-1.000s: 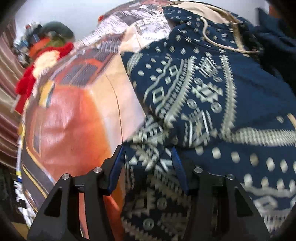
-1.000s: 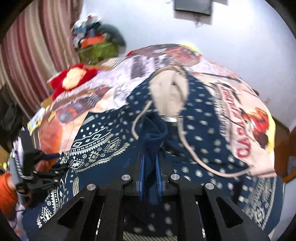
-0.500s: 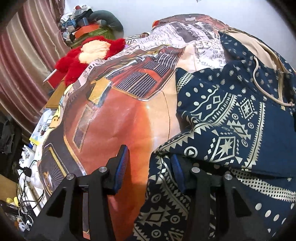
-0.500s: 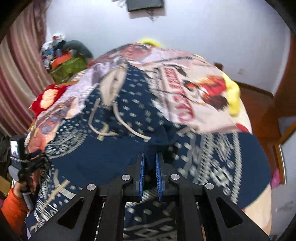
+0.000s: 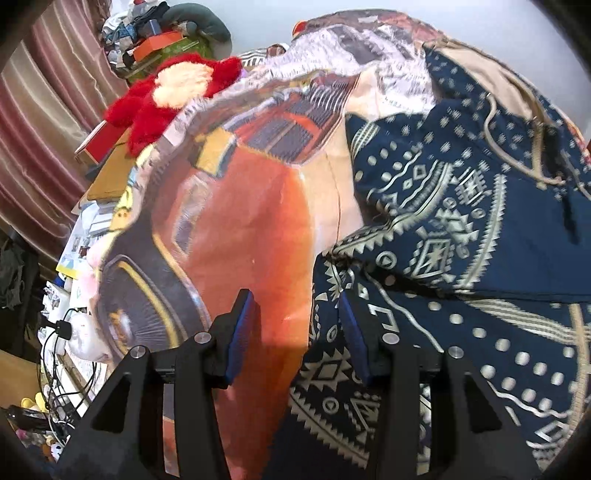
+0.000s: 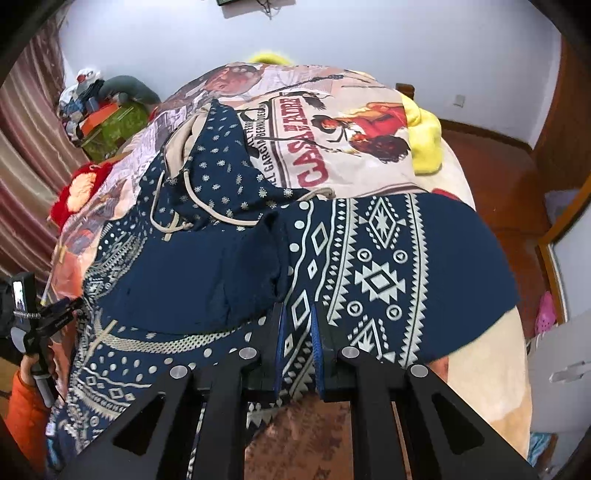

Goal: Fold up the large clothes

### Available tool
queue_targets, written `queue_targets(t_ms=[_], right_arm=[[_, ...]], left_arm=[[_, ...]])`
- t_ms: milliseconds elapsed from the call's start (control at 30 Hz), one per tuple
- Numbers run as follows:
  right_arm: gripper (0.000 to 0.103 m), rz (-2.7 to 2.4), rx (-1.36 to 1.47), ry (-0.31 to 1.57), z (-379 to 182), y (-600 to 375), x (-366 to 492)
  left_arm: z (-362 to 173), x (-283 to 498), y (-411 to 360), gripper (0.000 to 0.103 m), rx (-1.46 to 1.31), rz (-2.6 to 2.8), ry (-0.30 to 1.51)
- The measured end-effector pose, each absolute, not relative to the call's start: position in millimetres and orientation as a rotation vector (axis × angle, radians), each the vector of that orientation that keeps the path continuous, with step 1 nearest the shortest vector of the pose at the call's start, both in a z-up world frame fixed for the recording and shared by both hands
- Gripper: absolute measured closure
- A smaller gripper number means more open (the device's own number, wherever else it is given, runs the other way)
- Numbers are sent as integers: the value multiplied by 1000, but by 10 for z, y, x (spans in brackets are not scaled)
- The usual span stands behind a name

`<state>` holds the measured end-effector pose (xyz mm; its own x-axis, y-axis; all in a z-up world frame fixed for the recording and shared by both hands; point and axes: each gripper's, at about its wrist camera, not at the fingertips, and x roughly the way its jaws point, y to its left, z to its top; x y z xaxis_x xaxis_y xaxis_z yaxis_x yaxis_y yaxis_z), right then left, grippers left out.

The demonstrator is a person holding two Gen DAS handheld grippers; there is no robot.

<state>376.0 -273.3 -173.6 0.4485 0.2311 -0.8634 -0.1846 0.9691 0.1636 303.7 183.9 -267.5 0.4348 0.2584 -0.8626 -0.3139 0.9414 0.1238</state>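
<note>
A navy hoodie [image 6: 388, 266] with cream geometric patterns and a beige-lined hood [image 6: 184, 136] lies spread on the bed; a sleeve is folded across its chest. It also shows in the left wrist view [image 5: 461, 229]. My left gripper [image 5: 295, 332] is open over the hoodie's left edge, with the fabric edge lying between its fingers. My right gripper [image 6: 297, 325] has its jaws slightly apart with patterned fabric showing in the narrow gap.
The printed bedcover [image 5: 240, 206] shows an orange car. A red plush toy [image 5: 173, 92] and a clutter pile [image 5: 155, 33] lie at the far left. A yellow pillow [image 6: 424, 136] is at the far right. Wooden floor [image 6: 498, 177] borders the bed.
My left gripper let go of the hoodie's edge and opened wide. My right gripper carried the sleeve across the chest, then drew back toward the near hem and loosened its jaws.
</note>
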Motion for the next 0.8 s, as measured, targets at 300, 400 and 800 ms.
queue_targets(t_ms=[300,400,800], right_arm=[[93,251,334,1103,-1593,-3295,3785],[93,203,384,1088,-1559,-3554,3791],[93,65,676,1216,-2117,-4686,3872]], left_arm=[[-1838,3209,1274,36,-42,174,923],[-1658,3370,986,30,-84,74,897],[-2166,4200,-432,29,-87,-177,1109]])
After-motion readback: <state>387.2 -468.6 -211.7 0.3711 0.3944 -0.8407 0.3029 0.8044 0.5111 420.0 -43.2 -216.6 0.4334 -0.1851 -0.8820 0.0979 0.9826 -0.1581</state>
